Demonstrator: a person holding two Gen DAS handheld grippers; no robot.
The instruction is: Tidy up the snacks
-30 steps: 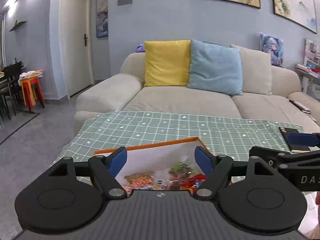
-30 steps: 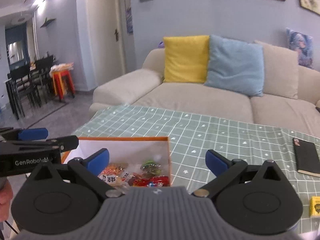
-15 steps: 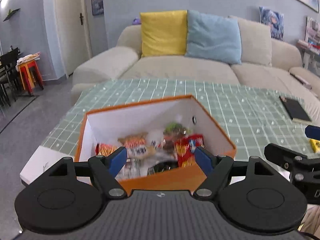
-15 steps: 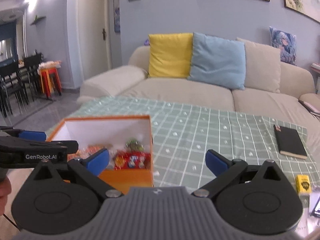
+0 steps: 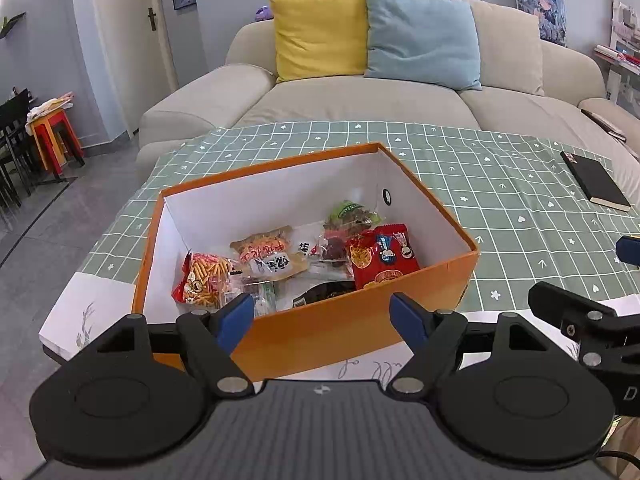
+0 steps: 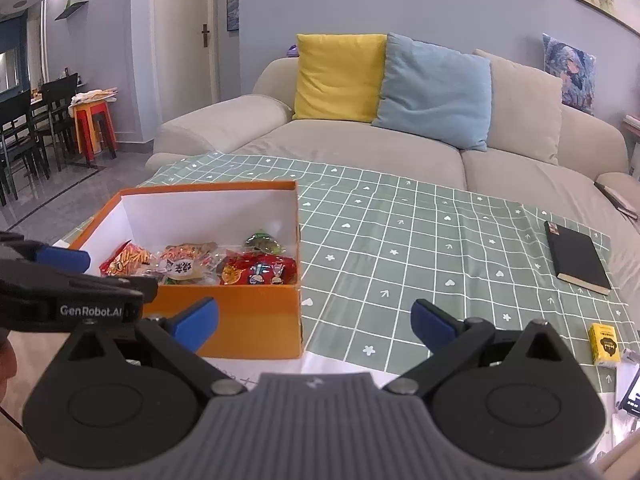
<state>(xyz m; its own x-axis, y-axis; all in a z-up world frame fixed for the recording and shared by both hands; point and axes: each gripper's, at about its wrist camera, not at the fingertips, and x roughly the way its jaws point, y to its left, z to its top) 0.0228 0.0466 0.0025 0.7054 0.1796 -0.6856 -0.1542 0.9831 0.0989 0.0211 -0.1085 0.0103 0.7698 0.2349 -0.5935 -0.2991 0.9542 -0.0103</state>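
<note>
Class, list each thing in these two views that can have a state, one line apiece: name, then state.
orange box: lid off, open, holding snack packets
red snack packet: sealed, leaning in the box
black notebook: closed, flat on the tablecloth
yellow carton: closed, lying on the tablecloth
door: shut
left gripper: open, empty
right gripper: open, empty

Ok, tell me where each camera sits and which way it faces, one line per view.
Left wrist: on the left gripper, open, looking down into the orange box of snacks toward the sofa; the right gripper's fingers show at right.
Right wrist: on the right gripper, open, facing the green tablecloth right of the box; the left gripper's fingers show at left.
Shared: box, sofa, black notebook.
</note>
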